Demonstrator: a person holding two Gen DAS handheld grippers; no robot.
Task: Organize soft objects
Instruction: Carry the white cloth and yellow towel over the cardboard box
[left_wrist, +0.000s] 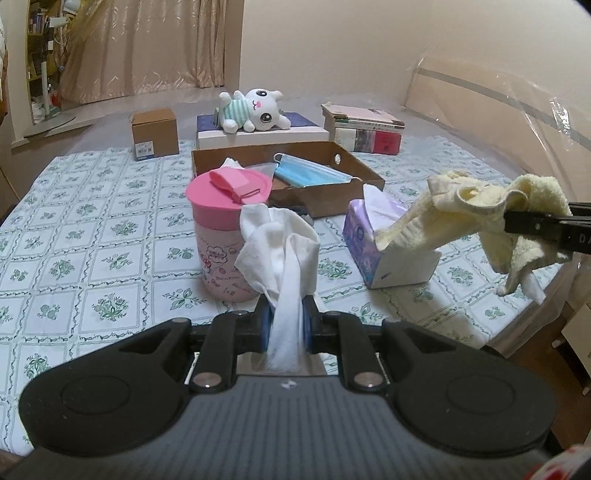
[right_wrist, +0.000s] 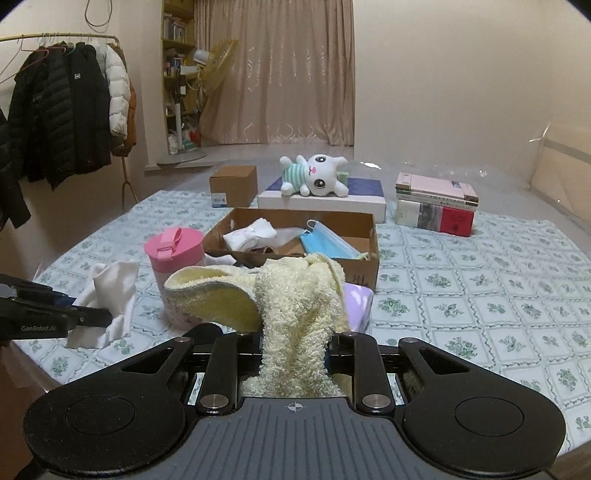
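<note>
My left gripper (left_wrist: 287, 317) is shut on a white cloth (left_wrist: 280, 243) and holds it above the table; it also shows in the right wrist view (right_wrist: 105, 299). My right gripper (right_wrist: 293, 343) is shut on a pale yellow towel (right_wrist: 295, 295), which also shows at the right of the left wrist view (left_wrist: 491, 218). An open cardboard box (right_wrist: 364, 266) stands mid-table with a blue face mask (right_wrist: 327, 242) and a white sock (right_wrist: 251, 232) inside. A white plush rabbit (right_wrist: 317, 175) lies on a flat box (right_wrist: 332, 201) behind it.
A pink lidded cup (left_wrist: 225, 229) stands in front of the cardboard box. A purple tissue pack (left_wrist: 373, 243) lies beside it. A small brown carton (left_wrist: 155, 134) and a stack of books (right_wrist: 436, 208) stand at the back. Coats hang on a rack (right_wrist: 70, 107) at left.
</note>
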